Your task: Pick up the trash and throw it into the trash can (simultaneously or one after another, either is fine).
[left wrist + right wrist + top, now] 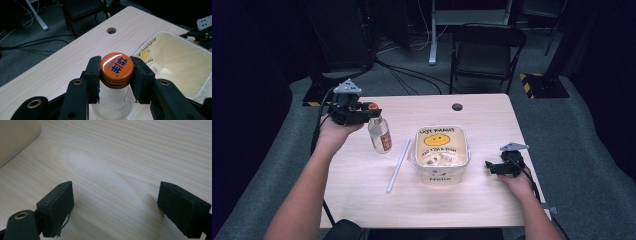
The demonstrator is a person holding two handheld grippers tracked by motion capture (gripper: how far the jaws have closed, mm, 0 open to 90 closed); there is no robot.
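**Bottle held by its neck at the left of the table**

One clear glass bottle (380, 134) is seen in the high view, gripped below its cap by the left gripper (362, 112) above the left half of the table (362, 200). In the left gripper view the two black jaws are pressed against the neck from both sides, just under one orange cap (116, 67). Dark blue characters are printed across the cap, with a small boxed line of finer print above them; neither can be read. A red-and-white label is carried on the side of the bottle, its writing too small to make out.

One white square tub (441, 152) is placed near the middle of the table, just to the right of the bottle. A yellow smiling face is shown on its inner bottom, with rows of dark lettering around it that are seen upside down and cannot be read with certainty. The word "Hello" is printed on the near outer wall. A few small pale items are seen inside, too blurred to count.

One white straw (398, 165) is laid on the table between the bottle and the tub, touching neither.

The right gripper (493, 167) is rested on the table to the right of the tub. In the right gripper view its jaws are spread wide apart, with bare wood between them.

One round hole (457, 106) is set near the far edge of the table.
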